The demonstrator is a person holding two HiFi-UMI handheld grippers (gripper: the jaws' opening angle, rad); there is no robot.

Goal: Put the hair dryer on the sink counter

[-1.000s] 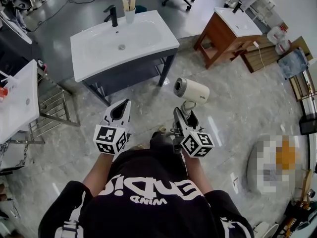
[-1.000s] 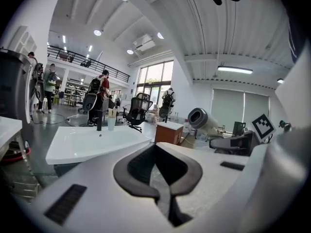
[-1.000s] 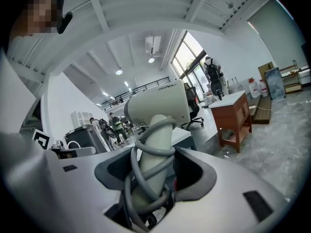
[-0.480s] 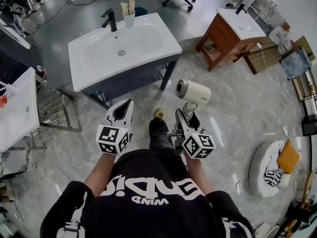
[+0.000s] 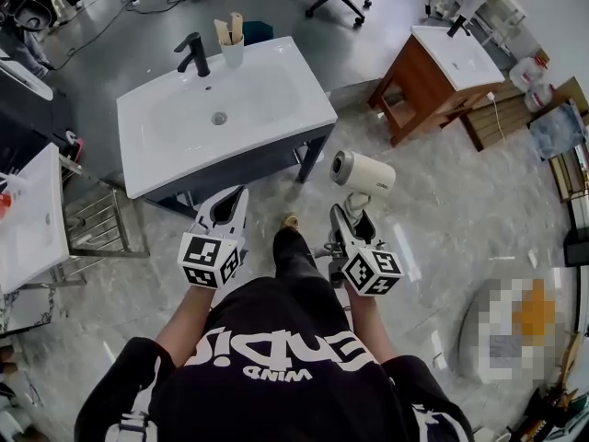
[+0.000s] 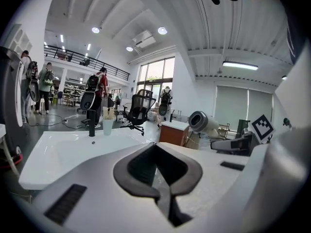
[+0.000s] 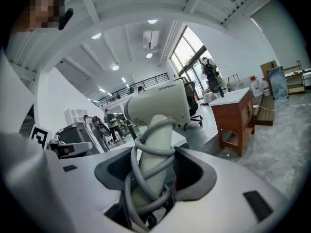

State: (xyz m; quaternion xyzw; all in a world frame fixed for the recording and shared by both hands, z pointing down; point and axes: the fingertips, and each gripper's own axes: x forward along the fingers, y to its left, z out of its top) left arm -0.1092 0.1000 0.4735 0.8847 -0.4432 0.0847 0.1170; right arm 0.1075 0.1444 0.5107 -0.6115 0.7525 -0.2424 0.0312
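Hair dryer (image 5: 363,171), cream, cord-wound handle, seemingly upright

A person (image 5: 276,357) in a black printed shirt stands on a marbled floor (image 5: 433,210) before a white sink counter (image 5: 299,95), the right gripper (image 5: 345,214) clasping a cream hair dryer (image 5: 362,171) by its handle. The left gripper (image 5: 230,199) points toward the counter, empty. A black faucet (image 5: 191,53) and a cup (image 5: 231,52) sit at the basin's far edge.
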